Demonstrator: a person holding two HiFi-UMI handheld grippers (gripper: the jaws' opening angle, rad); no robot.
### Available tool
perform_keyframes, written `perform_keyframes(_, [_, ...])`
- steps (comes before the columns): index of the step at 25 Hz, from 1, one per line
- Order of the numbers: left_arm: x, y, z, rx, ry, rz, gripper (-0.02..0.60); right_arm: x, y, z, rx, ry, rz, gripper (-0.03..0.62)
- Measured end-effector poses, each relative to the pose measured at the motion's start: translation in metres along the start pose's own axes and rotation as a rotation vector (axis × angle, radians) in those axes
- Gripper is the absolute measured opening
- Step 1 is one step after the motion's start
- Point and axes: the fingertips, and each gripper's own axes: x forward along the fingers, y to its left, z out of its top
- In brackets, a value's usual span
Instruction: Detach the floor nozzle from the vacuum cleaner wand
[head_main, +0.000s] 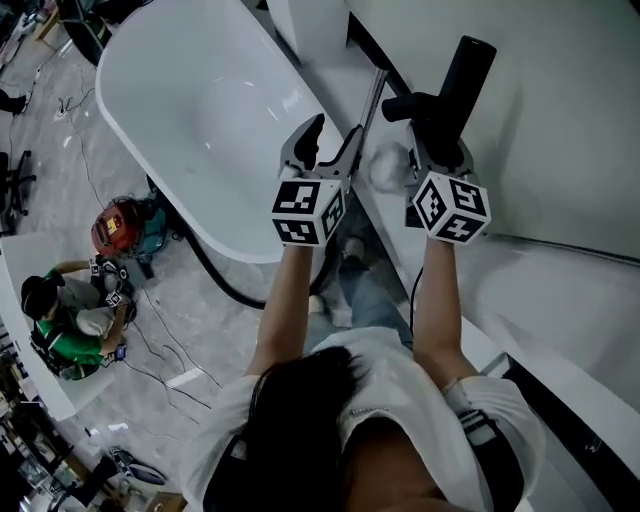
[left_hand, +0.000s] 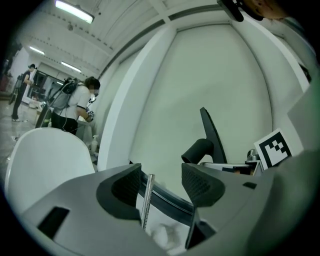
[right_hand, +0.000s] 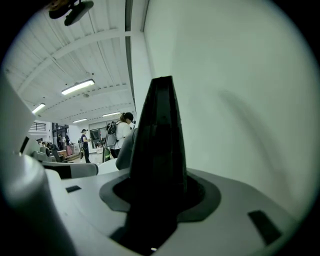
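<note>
The right tongs clenched the black nozzle; the left tongs stood released around the thin wand (close beside one pad), so a pull risked dragging it along.

White bathtub, grey veined floor, ceiling strip lights

The left gripper held its jaws apart. A thin metal tube stood upright between them, just beside the left pad and clear of the right one. Beyond, a black vacuum part rose before a white wall. A white tub lay at left, with a person standing behind it.
</note>
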Motion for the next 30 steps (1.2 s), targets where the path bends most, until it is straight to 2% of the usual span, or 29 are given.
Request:
perform_keyframes(8, [-0.037,-0.015,0.009,0.012,-0.016,0.012,0.172,-0.036,0.027,-0.012,-0.014,0.002,-0.001,0.213])
perform_keyframes(15, [-0.058,-0.023,0.001,0.032,-0.012,0.019,0.100,-0.058,0.037,-0.022,-0.029,-0.003,-0.009,0.213])
perform_keyframes(30, [-0.068,-0.035,-0.010,0.082,0.014,-0.005,0.094,-0.079,0.048,-0.031,-0.090,0.014,-0.039,0.213])
